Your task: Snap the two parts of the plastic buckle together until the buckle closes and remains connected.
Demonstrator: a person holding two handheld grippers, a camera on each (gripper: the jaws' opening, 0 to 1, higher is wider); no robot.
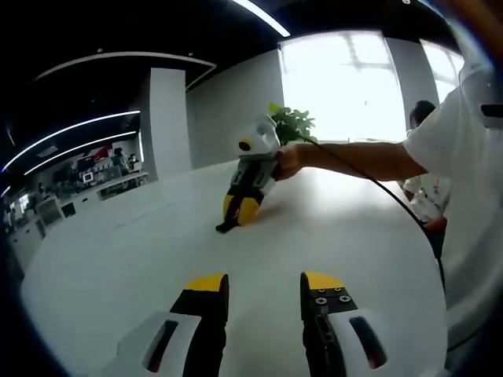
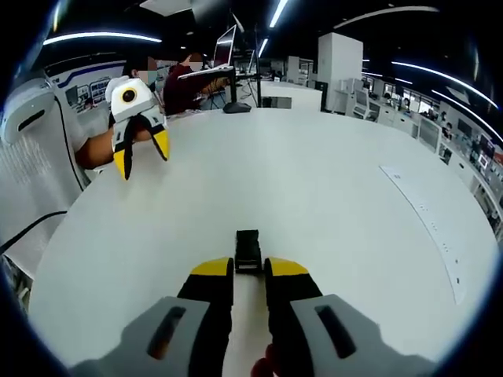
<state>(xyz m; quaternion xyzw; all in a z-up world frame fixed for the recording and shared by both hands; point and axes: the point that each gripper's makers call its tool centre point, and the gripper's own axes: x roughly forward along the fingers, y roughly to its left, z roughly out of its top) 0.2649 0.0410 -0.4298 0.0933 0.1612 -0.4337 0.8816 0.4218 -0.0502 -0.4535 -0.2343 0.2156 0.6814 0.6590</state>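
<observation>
Buckle lies just beyond right gripper, jaws narrowly parted, empty; left gripper open, empty

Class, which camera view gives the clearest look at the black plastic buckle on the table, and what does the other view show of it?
The right gripper view: the black buckle lies close, on the white table just ahead of the right gripper. In the left gripper view it is a small dark shape at the right gripper's tips, detail unreadable.
</observation>
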